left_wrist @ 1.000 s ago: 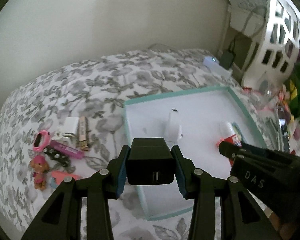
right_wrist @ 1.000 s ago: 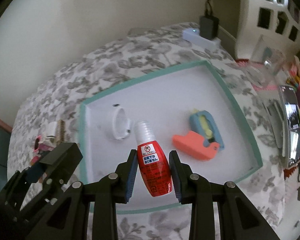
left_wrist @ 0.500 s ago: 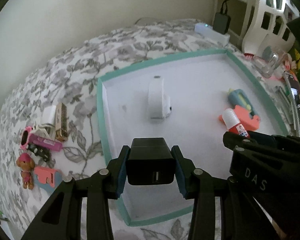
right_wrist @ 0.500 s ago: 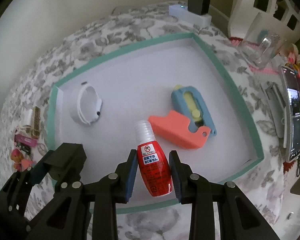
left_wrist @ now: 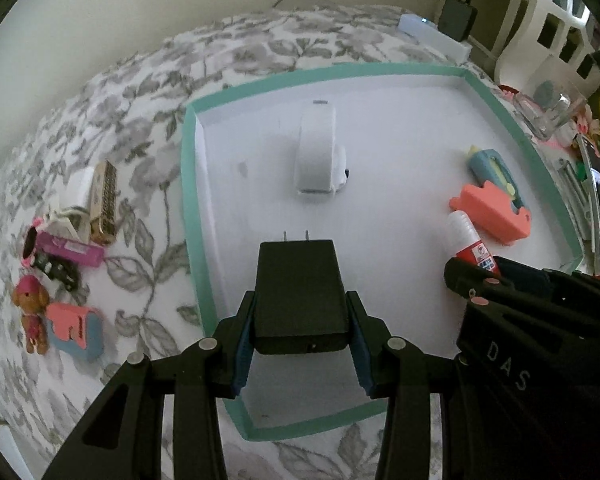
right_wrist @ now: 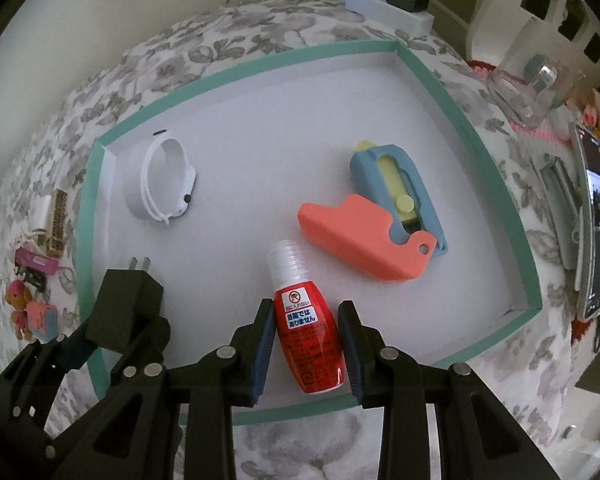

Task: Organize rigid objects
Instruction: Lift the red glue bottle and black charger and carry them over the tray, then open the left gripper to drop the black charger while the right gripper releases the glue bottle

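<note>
Placing step: left tool [left_wrist: 300, 344] pinching charger [left_wrist: 300, 292], right tool [right_wrist: 305, 350] pinching bottle [right_wrist: 308, 336], both low over tray [right_wrist: 100, 148] near front rim. Next, likely: lower, spread, clear of watch [right_wrist: 162, 184].

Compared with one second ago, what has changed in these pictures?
Both tools came forward over the teal tray. The left tool tipped the black charger until its prongs show. The right tool kept the red bottle. The white band and the coral-blue toy stayed in place.
</note>
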The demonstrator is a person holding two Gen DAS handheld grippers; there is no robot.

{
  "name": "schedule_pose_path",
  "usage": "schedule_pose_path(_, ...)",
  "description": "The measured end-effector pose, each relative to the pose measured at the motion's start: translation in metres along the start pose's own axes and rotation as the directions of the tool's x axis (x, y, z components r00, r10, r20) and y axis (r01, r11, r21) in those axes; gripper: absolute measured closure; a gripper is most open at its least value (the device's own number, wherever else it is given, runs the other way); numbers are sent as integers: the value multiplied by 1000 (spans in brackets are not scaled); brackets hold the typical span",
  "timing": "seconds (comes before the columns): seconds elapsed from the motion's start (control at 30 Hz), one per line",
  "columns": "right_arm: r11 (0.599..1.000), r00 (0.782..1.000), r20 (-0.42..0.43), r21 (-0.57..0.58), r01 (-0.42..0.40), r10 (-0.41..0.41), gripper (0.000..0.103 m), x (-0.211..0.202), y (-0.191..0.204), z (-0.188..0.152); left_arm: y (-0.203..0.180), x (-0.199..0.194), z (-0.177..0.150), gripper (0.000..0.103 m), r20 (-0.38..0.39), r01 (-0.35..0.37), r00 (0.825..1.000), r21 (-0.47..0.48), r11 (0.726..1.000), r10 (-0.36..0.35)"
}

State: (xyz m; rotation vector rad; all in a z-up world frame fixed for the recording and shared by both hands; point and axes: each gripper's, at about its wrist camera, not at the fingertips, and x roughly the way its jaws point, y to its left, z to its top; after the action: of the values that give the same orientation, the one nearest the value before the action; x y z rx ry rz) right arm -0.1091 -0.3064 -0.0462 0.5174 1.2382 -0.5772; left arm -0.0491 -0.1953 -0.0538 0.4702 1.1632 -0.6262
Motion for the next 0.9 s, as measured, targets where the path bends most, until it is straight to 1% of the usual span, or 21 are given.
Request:
schedule_pose_path(0.1, 1000, 1000, 0, -4, 5, -5, 68, -1, -1, -1, 2, 6, -2, 59, -29, 15, 999, -23, 1000, -15)
schedule_pose_path(0.23, 1000, 1000, -2, -1, 6, -6, 67, 1, 2, 0, 2, 7, -2, 59, -31, 20, 999, -37, 999, -22)
schedule_pose_path(0.43, 1000, 1000, 0, 9, 8, -8, 66, 1, 3, 2, 3, 8, 0, 59, -39, 16, 999, -33, 999, -17)
schedule_pose_path(0.67, 1000, 997, 73, 8, -1, 0, 65, -19, 6, 6, 11, -4, 9, 58, -14, 57, 998, -63, 996, -58)
schedule_pose_path(0.7, 1000, 996, 88, 8, -3, 2, 65, -24, 7, 7, 13, -7, 10, 57, -6, 67, 998, -72, 995, -67)
schedule_pose_path(0.77, 1000, 994, 113, 7, -6, 5, 65, -31, 8, 7, 17, -13, 11, 51, 11, 72, 997, -84, 994, -71)
schedule_pose_path(0.8, 1000, 992, 126, 7, -8, 7, 65, -34, 9, 8, 19, -16, 12, 44, 21, 71, 997, -87, 994, -69)
schedule_pose_path(0.83, 1000, 991, 136, 9, -11, 10, 65, -37, 7, 9, 20, -19, 13, 40, 28, 70, 997, -89, 994, -68)
schedule_pose_path(0.9, 1000, 987, 157, 14, -18, 16, 65, -42, 7, 10, 22, -25, 14, 40, 43, 70, 997, -99, 993, -66)
